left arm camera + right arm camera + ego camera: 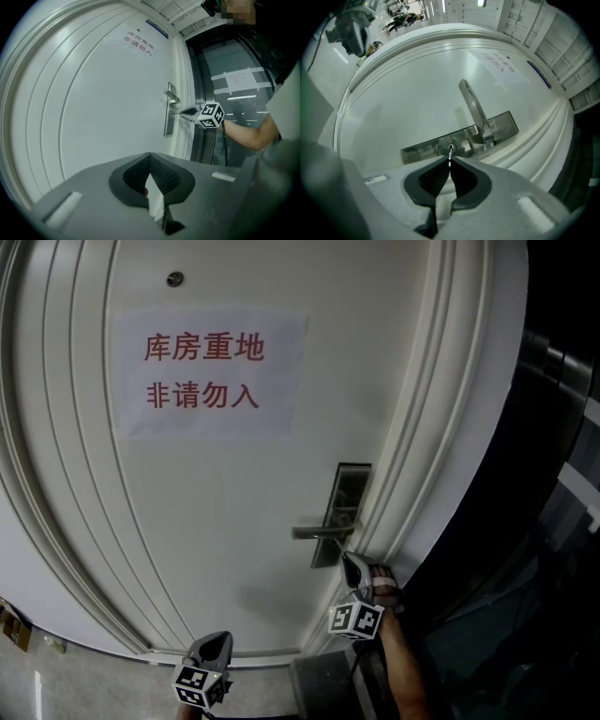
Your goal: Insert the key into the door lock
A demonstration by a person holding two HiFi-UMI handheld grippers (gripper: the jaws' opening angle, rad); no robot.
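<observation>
Carrier: white door [234, 521], upright; raised mouldings [56, 474] run down its left part and along its right edge
Sign: pale paper sheet [211, 371] stuck flat on the upper panel; two rows of red characters
Fitting: small dark round fitting [174, 278] just above the sheet's top edge
Lock plate: narrow metal lock plate [349, 486] near the right mouldings, below and right of the sheet
Handle: lever handle [317, 532] on the plate, pointing left
Keyhole: round keyhole [448, 150] in the plate, beside the handle's root
Floor: pale speckled floor [84, 681] at the door's foot
</observation>
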